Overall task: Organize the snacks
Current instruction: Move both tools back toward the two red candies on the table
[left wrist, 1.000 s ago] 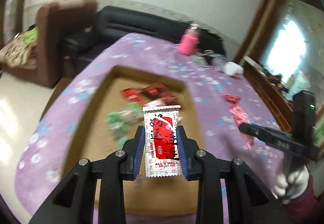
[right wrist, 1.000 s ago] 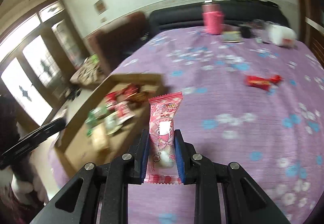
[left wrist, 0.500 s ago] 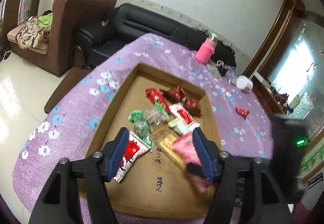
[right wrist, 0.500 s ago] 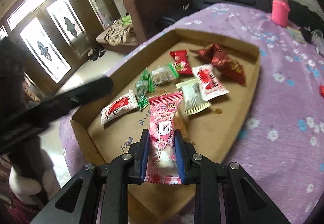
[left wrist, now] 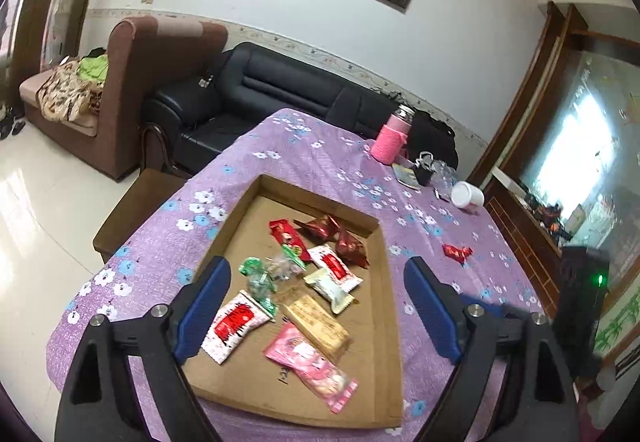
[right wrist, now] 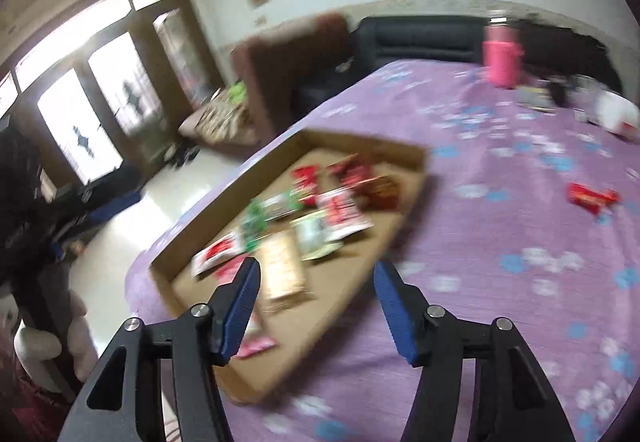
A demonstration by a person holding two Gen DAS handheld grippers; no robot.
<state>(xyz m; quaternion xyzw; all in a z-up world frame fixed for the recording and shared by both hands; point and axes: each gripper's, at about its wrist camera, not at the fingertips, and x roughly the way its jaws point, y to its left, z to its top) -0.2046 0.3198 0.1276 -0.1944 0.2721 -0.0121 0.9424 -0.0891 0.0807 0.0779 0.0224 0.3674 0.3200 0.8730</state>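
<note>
A shallow cardboard tray [left wrist: 320,202] on the purple flowered tablecloth holds several snack packets. Among them a white-and-red packet [left wrist: 234,326] lies at the near left and a pink packet [left wrist: 312,366] near the front. My left gripper [left wrist: 317,267] hovers above the tray, its jaws opening wide with nothing between them. The right wrist view is blurred. There my right gripper [right wrist: 317,268] hangs over the tray's [right wrist: 416,178] near corner, jaws opening and empty, with the pink packet [right wrist: 256,346] partly hidden behind its left finger. A red candy [left wrist: 457,253] [right wrist: 592,196] lies on the cloth right of the tray.
A pink bottle [left wrist: 390,140], a tipped white cup [left wrist: 467,195] and small dark items stand at the table's far end. A black sofa [left wrist: 280,90] and a brown armchair [left wrist: 160,82] lie beyond. A gloved hand [right wrist: 40,346] shows at the lower left.
Both grippers went from shut to open. The white-and-red packet left the left gripper and the pink packet left the right one; both now lie in the tray. The left view rose and drew back.
</note>
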